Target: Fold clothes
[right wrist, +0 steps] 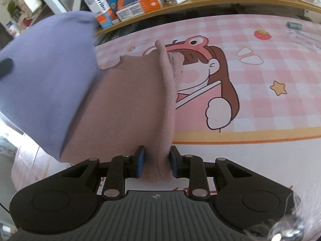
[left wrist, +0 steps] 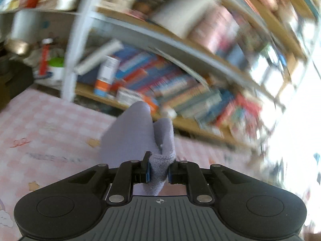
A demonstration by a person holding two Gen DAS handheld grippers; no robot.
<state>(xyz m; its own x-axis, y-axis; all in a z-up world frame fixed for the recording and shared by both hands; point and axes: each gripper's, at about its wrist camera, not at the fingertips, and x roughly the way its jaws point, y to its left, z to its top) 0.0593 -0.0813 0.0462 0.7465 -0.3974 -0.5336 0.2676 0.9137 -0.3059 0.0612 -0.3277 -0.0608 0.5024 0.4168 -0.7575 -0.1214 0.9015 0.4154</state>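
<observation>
A lavender knit cloth [left wrist: 130,136] is pinched between the blue pads of my left gripper [left wrist: 159,167], which is shut on it; the cloth stands up from the jaws above the pink checked mat [left wrist: 46,124]. That view is blurred. In the right wrist view my right gripper [right wrist: 156,160] is shut on a folded edge of a dusty pink cloth [right wrist: 128,104], which stretches up and left from the jaws. The lavender cloth [right wrist: 46,76] overlaps the pink one at the left and hides what lies beneath it. A dark tip shows at the far left edge.
A pink checked mat [right wrist: 260,76] with a cartoon girl, a strawberry and stars covers the surface. Behind it runs a wooden shelf [right wrist: 220,0] of books and boxes [right wrist: 140,6], held by a white metal frame [left wrist: 70,60]. Bright window light fills the right [left wrist: 301,120].
</observation>
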